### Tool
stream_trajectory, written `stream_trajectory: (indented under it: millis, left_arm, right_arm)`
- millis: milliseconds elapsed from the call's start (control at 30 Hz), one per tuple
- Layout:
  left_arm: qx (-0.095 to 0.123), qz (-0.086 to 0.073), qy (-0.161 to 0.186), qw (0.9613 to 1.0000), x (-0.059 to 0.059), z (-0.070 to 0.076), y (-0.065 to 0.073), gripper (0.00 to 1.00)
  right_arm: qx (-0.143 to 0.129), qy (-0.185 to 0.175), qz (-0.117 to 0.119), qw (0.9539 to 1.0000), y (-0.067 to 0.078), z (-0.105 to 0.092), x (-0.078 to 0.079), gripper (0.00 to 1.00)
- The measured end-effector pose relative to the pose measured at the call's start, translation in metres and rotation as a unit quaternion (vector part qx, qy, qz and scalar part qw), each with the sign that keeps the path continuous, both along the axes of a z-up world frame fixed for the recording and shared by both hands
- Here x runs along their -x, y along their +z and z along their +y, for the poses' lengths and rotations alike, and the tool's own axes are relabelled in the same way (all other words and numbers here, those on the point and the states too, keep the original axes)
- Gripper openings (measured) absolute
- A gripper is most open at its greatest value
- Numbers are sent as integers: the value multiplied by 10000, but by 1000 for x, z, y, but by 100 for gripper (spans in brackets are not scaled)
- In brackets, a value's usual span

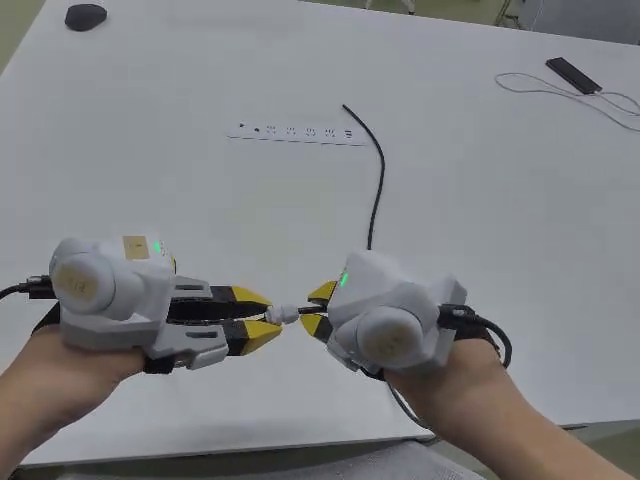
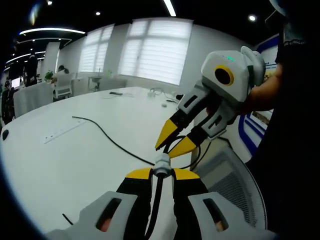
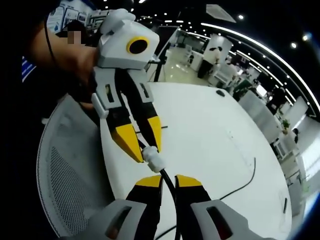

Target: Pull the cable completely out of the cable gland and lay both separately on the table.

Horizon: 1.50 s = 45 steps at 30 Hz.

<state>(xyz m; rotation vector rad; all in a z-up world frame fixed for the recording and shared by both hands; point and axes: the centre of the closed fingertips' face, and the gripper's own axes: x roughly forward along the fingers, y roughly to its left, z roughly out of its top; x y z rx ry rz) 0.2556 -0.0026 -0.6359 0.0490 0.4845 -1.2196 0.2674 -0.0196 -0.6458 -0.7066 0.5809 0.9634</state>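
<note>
Nearest the person, over the table's (image 1: 480, 250) front edge, the two grippers met tip to tip. The left gripper (image 1: 268, 317) was clamped on the white cable gland (image 1: 285, 315). Just right of it, the right gripper (image 1: 316, 308) pinched the black cable (image 1: 378, 180) where it left the cable gland. The cable ran left-right in line with both pairs of jaws, so a straight parting of hands looked right. It was not yet out of the cable gland. Farther off, it trailed toward a power strip (image 1: 295, 132).

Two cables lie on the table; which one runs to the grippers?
The black cable, passing the power strip down to the right gripper; the thin white cable lies far right.
</note>
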Motion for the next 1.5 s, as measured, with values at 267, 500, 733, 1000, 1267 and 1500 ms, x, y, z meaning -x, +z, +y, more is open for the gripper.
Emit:
stream_trajectory:
  millis: [267, 500, 733, 1000, 1267, 1500]
  left_arm:
    - [2, -18, 17, 10000, -1, 1, -1, 15]
    - [-15, -24, 52, 10000, -2, 3, -1, 15]
    - [53, -45, 110, 9999, -4, 4, 3, 15]
    - [130, -53, 115, 9998, -4, 1, 6, 15]
    - [151, -66, 114, 9998, -4, 0, 7, 15]
    - [136, -55, 78, 9999, -1, -3, 5, 15]
  right_arm:
    - [-186, -236, 98, 9995, -3, -3, 0, 2]
    - [-422, -692, 243, 9964, -9, -18, -3, 1]
    - [-702, -1169, 405, 9898, -17, -34, -7, 0]
    - [-931, -1738, 577, 9787, -29, -58, -9, 1]
    - [-1180, -2399, 836, 9600, -45, -85, -13, 1]
    - [-1407, -3020, 1114, 9363, -61, -105, -13, 1]
